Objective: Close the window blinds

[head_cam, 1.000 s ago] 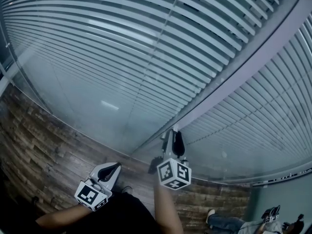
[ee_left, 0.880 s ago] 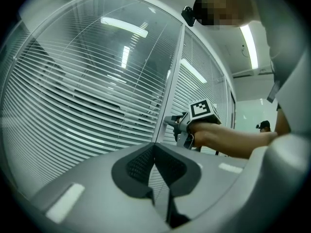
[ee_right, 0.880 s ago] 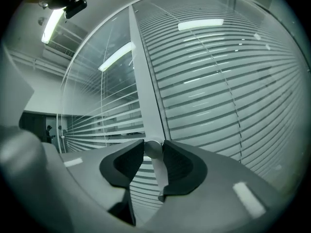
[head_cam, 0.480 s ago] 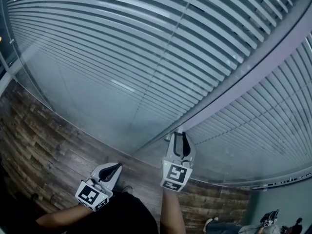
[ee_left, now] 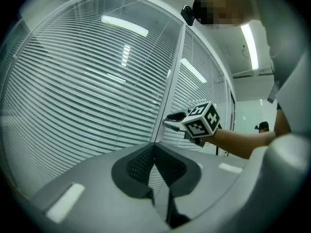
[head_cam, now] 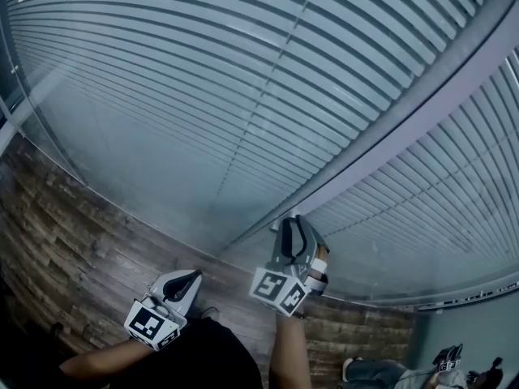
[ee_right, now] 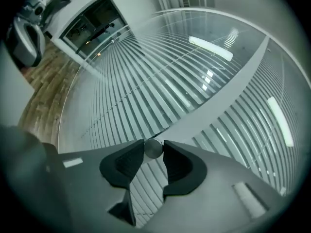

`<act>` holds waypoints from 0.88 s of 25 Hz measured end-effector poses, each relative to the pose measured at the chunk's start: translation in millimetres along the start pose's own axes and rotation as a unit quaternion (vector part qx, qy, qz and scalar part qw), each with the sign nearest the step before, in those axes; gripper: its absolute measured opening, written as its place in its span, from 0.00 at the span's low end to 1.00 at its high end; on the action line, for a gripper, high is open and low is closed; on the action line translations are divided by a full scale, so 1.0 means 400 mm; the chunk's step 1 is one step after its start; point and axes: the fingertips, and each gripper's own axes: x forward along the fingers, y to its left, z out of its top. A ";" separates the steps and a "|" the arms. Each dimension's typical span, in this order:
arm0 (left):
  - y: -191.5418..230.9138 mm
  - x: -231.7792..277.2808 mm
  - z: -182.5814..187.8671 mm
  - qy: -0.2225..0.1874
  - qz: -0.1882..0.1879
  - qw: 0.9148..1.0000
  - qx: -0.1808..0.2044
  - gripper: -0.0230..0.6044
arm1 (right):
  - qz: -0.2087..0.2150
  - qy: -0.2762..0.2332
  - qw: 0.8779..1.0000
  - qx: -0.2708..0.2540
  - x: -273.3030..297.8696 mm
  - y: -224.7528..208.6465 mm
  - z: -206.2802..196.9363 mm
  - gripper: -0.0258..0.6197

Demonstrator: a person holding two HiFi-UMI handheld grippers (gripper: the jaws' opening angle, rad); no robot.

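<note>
the right gripper (ee_right: 153,150) pinches a small round metal knob (ee_right: 153,147), one dark pad on each side of it and the knob's flat end facing back along the jaws. the left gripper (ee_left: 154,148) has its two pads pressed together at the tips with nothing between them.

the knob sits low on a grey post (head_cam: 405,124) that separates two glazed panels. each panel carries one set of blinds: the left blinds (head_cam: 243,79) and the right blinds (head_cam: 442,185). both are made of many pale horizontal slats that run the full width of the pane. thin dark gaps show between the slats, and ceiling lights reflect in the glass over them.

in the head view the right forearm (head_cam: 290,351) reaches straight ahead to the post, with that gripper's marker cube turned corner-up. the left forearm (head_cam: 97,363) is held lower and nearer the body. its gripper points toward the left panel, well apart from the glass and above the wooden plank floor (head_cam: 73,250).
</note>
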 end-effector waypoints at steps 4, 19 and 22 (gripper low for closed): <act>-0.003 0.004 0.000 -0.003 -0.005 1.000 0.002 0.03 | 0.002 -0.039 0.990 0.138 -0.014 -0.023 -0.001 0.26; 0.011 -0.004 0.000 0.004 -0.003 1.000 -0.002 0.03 | 0.016 -0.072 0.843 0.533 -0.017 -0.020 -0.022 0.27; 0.017 0.002 0.003 0.003 0.000 1.000 -0.004 0.03 | 0.011 -0.067 0.844 0.532 -0.002 -0.026 -0.024 0.27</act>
